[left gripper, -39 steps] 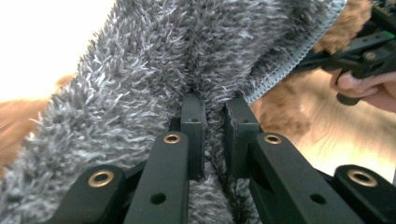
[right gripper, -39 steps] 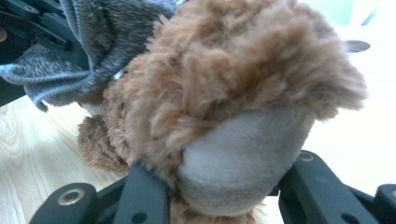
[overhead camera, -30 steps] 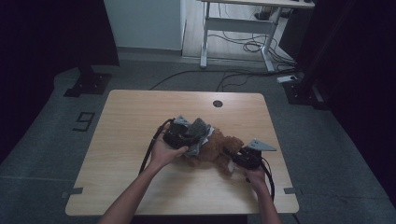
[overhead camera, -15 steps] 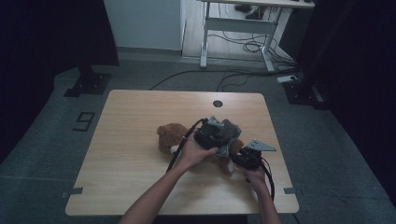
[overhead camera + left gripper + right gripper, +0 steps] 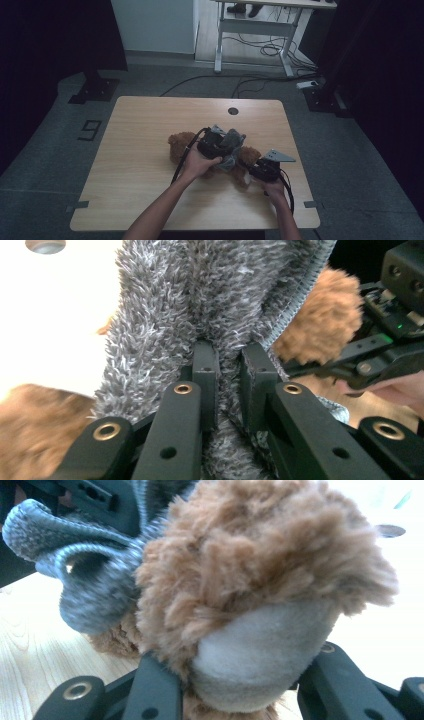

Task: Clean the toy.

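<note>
Brown teddy bear (image 5: 192, 145) lies mid-table, toward the right, on the wooden table (image 5: 140, 165). Grey fuzzy garment (image 5: 210, 305) bunched over its middle. Left gripper (image 5: 229, 371) clamped on a fold of that garment. Right gripper (image 5: 235, 680) closed around the bear's foot (image 5: 260, 650), pale sole facing its camera. Grippers near each other.

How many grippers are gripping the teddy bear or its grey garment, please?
2: the left gripper pinches the grey garment; the right gripper clamps the teddy bear by a foot.
</note>
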`<state>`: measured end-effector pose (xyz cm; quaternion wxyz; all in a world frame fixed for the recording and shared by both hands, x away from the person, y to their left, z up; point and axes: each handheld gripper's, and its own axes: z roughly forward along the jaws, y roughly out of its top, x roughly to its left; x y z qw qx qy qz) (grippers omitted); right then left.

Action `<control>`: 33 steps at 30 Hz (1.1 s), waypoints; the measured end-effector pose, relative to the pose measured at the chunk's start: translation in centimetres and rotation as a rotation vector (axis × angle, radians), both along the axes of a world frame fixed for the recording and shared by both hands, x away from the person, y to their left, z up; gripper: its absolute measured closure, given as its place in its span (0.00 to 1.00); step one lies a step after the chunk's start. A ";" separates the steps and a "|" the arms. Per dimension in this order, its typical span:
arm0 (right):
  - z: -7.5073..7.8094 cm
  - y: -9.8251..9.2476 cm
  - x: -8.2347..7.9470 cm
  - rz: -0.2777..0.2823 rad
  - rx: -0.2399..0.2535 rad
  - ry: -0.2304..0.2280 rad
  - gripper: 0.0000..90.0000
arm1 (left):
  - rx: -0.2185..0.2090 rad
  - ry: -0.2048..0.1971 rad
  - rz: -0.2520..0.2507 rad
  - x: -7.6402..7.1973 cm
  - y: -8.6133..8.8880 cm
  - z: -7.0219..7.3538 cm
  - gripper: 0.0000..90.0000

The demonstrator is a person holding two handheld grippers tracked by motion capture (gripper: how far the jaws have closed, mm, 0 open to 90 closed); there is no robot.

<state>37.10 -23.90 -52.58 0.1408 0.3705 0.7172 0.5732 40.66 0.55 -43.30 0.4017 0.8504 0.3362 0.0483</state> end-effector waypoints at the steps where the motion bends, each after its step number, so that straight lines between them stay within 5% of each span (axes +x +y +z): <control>1: -0.1 0.0 0.0 -0.002 0.004 0.001 0.72 | 0.001 -0.001 0.006 0.0 0.4 0.0 0.88; 14: -0.1 -0.1 0.0 0.007 0.008 0.000 0.72 | -0.029 0.013 0.085 0.1 6.3 -0.5 0.88; 33: -0.2 -0.1 0.1 0.017 0.002 -0.001 0.72 | -0.081 -0.020 0.133 -1.0 10.5 0.7 0.88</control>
